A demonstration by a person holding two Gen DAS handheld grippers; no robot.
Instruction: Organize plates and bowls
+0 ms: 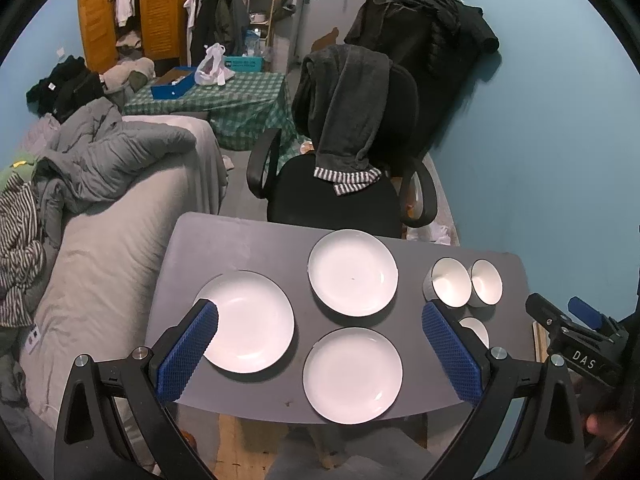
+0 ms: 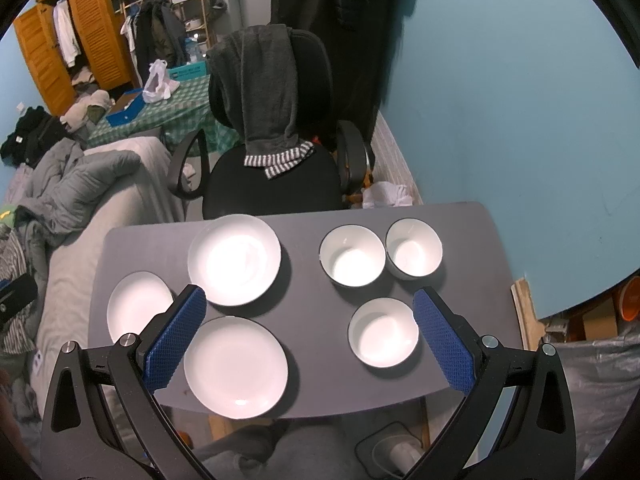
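Three white plates lie on the grey table [image 1: 240, 240]: a far plate [image 1: 353, 272], a left plate [image 1: 252, 322] and a near plate [image 1: 352, 374]. Three white bowls stand to their right: two at the back [image 2: 352, 256] [image 2: 414, 247] and one nearer [image 2: 383, 332]. My left gripper [image 1: 320, 328] hovers open above the plates, holding nothing. My right gripper [image 2: 310, 312] hangs open above the table's middle, its right finger beside the near bowl. The right gripper's body also shows at the far right of the left wrist view.
A black office chair [image 1: 340, 184] draped with a grey garment stands behind the table. A bed with grey bedding [image 1: 112, 208] runs along the left. A blue wall [image 2: 520, 120] is on the right. A green checked table [image 1: 228, 100] stands further back.
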